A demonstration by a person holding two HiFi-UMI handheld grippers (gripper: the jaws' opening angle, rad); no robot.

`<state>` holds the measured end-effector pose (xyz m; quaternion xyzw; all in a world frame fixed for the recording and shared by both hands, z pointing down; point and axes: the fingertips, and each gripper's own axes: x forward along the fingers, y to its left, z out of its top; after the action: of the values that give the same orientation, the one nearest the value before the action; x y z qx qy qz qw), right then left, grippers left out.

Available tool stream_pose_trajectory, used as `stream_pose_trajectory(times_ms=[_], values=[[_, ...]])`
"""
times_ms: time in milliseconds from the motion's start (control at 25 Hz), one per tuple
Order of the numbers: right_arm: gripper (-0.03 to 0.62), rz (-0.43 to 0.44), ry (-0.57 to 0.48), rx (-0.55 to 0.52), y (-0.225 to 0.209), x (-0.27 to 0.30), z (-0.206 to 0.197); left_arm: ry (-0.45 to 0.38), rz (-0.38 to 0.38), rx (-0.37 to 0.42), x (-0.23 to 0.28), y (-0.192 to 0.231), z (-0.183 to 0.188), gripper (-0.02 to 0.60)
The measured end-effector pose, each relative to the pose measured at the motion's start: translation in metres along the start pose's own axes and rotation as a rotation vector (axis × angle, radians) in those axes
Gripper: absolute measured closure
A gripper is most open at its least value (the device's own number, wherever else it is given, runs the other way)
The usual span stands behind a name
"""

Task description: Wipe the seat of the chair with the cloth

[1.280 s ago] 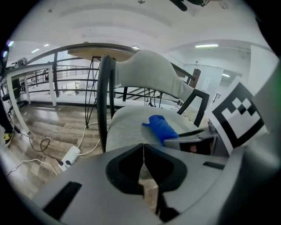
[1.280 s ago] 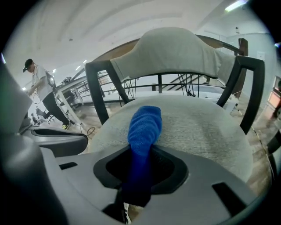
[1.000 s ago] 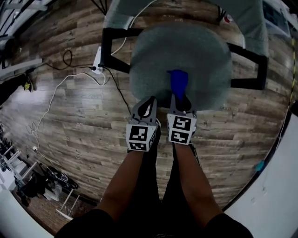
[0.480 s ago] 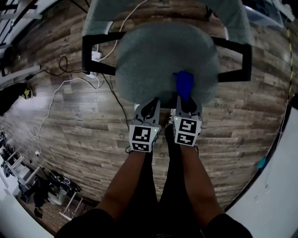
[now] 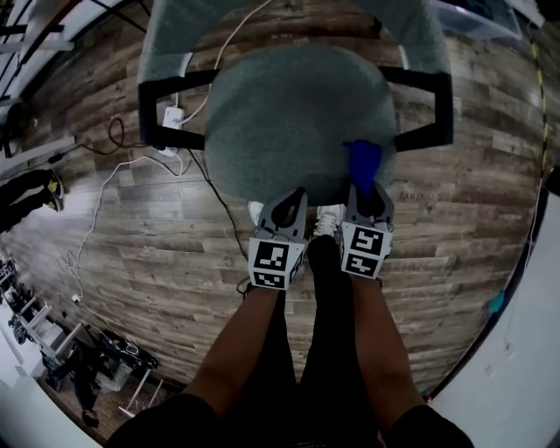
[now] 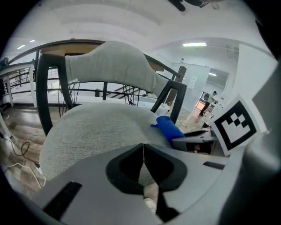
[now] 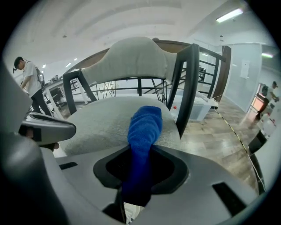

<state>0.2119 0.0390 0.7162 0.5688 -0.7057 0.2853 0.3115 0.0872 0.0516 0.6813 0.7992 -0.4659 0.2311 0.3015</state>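
A chair with a round grey fabric seat [image 5: 289,114] [image 6: 92,132] [image 7: 107,121], black arm frames and a grey backrest [image 5: 184,22] stands on the wood floor. My right gripper [image 5: 366,194] [image 7: 140,151] is shut on a rolled blue cloth [image 5: 364,162] [image 7: 144,132] [image 6: 169,128], whose free end lies on the seat's front right edge. My left gripper [image 5: 293,197] [image 6: 143,151] hangs at the seat's front edge, jaws shut on nothing.
A white power strip [image 5: 170,118] and white cable [image 5: 105,188] lie on the floor left of the chair. A white wall base [image 5: 516,332] runs at the right. Dark racks and clutter [image 5: 61,350] sit at lower left. A person [image 7: 28,79] stands far left in the right gripper view.
The right gripper has dragged the blue cloth from the seat's front middle toward its right edge. The left gripper kept beside it at the front edge. The head view shifted.
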Motion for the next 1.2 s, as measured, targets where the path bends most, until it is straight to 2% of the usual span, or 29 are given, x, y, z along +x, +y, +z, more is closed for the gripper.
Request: stream_pose_trajectory(times_ms=[520, 720, 880, 1040, 1200], values=[[0.487, -0.104, 0.027, 0.053, -0.057, -0.007, -0.018, 0.014, -0.031, 0.023, 0.004, -0.016, 0.003, 0.572], [0.487, -0.107, 0.009, 0.060, -0.072, -0.022, -0.008, -0.001, -0.041, 0.020, -0.003, -0.019, 0.017, 0.572], [0.487, -0.107, -0.053, 0.033, -0.071, -0.052, 0.024, -0.056, -0.048, -0.019, -0.020, -0.013, 0.051, 0.572], [0.487, -0.120, -0.132, 0.011, -0.066, -0.083, 0.070, -0.154, -0.047, -0.047, -0.039, -0.006, 0.104, 0.572], [0.487, -0.098, -0.213, 0.015, -0.048, -0.129, 0.125, -0.241, -0.038, -0.028, -0.077, -0.004, 0.162, 0.571]])
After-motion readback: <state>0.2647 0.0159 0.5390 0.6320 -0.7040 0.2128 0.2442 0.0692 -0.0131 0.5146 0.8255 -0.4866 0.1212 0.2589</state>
